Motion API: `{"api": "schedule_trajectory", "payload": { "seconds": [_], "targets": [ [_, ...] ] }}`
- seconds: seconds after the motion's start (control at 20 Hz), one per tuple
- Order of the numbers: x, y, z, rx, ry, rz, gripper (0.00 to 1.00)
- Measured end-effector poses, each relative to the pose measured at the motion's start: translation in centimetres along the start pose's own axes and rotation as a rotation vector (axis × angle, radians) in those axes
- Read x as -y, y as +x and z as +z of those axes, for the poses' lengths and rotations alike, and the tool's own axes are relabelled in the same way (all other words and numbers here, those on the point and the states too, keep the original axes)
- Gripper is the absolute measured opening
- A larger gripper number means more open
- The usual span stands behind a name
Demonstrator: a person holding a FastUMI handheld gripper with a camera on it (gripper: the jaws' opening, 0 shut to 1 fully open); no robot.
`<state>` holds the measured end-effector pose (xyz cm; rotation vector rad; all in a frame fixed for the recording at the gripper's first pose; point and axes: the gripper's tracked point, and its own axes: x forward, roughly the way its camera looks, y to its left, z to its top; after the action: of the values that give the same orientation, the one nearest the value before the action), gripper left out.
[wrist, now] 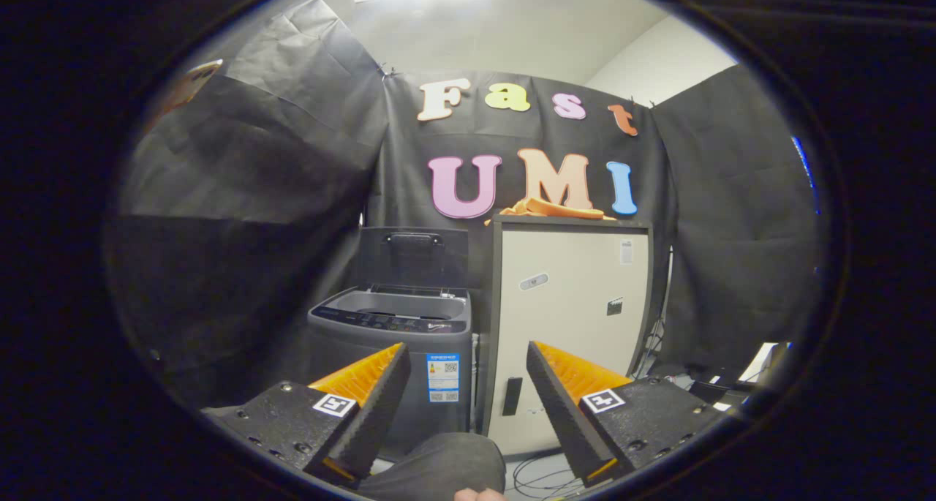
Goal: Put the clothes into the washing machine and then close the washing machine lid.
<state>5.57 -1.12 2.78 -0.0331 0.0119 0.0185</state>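
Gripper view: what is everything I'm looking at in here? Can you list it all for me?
washer: one, grey, beyond the left finger, against the black cloth wall
lid: one, dark, standing open at the back of the washer
cabinet: one, cream with a dark frame, right beside the washer
clothes: one orange heap, on top of the cabinet
cables: a few, dark, on the floor in front of the cabinet
sleeve: one, dark grey, low between the fingers; a bit of hand shows below it
fingers: two, spread apart with nothing between them, pointing toward the washer and cabinet
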Motion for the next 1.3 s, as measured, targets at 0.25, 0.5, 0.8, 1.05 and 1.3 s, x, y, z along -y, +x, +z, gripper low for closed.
{"api": "schedule_trajectory", "payload": {
  "seconds": [0.25, 0.5, 0.8, 1.05, 1.3],
  "targets": [
    [1.1, 3.0, 1.0, -0.027, -0.001, 0.005, 0.97],
    [0.5, 6.7, 6.1, 0.047, -0.139, 0.04, 0.97],
    [-0.6, 11.3, 8.7, 0.06, -0.146, 0.08, 0.97],
    [1.0, 15.2, 11.3, 0.04, -0.108, 0.063, 0.97],
    [4.2, 19.7, 13.3, -0.02, -0.093, 0.027, 0.97]
  ]
}}
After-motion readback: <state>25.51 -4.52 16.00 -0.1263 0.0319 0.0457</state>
